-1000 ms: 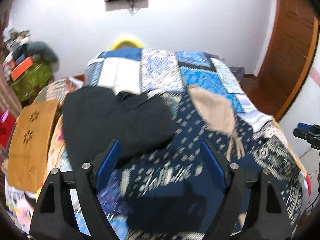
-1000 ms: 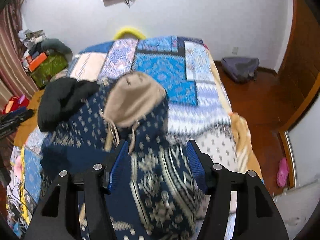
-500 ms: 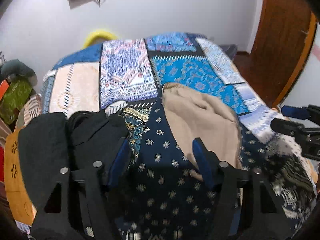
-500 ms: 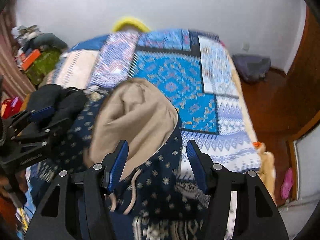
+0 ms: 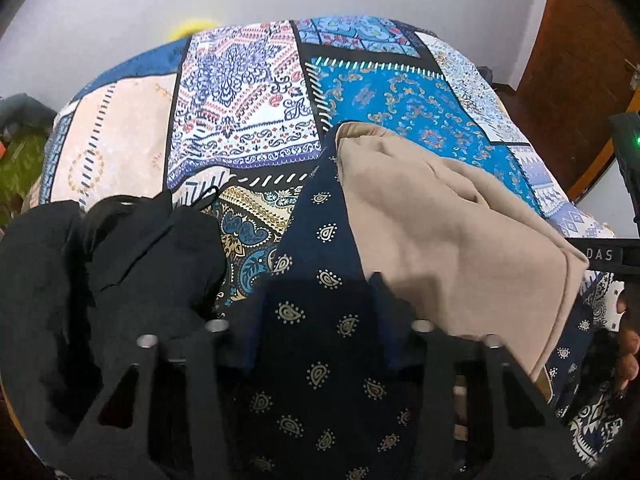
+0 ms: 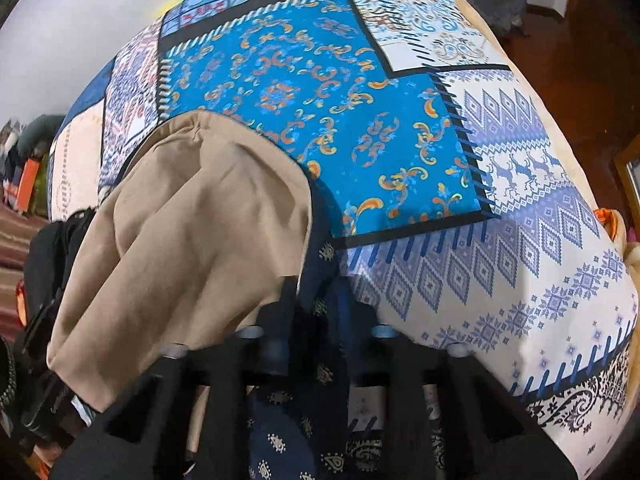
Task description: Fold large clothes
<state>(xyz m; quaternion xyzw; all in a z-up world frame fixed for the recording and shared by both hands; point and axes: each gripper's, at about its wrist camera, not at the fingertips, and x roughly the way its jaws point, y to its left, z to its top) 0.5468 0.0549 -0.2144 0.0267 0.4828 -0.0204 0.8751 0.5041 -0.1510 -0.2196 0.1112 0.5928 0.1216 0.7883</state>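
A navy garment [image 5: 320, 240] with a small paisley print and a beige hood lining [image 5: 440, 232] lies on the patchwork bed quilt [image 5: 240, 100]. My left gripper [image 5: 316, 304] is low over the navy cloth to the left of the hood. Its jaws are closing, the cloth lies flat between them, and the pads do not grip it. In the right wrist view the beige hood [image 6: 200, 220] fills the left. My right gripper [image 6: 320, 304] is closing, its fingers nearly together on a fold of navy cloth [image 6: 324, 256] at the hood's right edge.
A heap of black clothing [image 5: 120, 260] lies just left of the left gripper. The other gripper's body [image 5: 624, 200] and a hand [image 5: 628, 344] show at the right edge. A wooden door [image 5: 580, 40] stands at the right, and a grey bag [image 6: 492, 0] lies on the floor beyond the bed.
Both grippers have come down and forward to the hood end of the garment. The left jaws have narrowed around the navy cloth. The right jaws have gone from wide to pinched on it.
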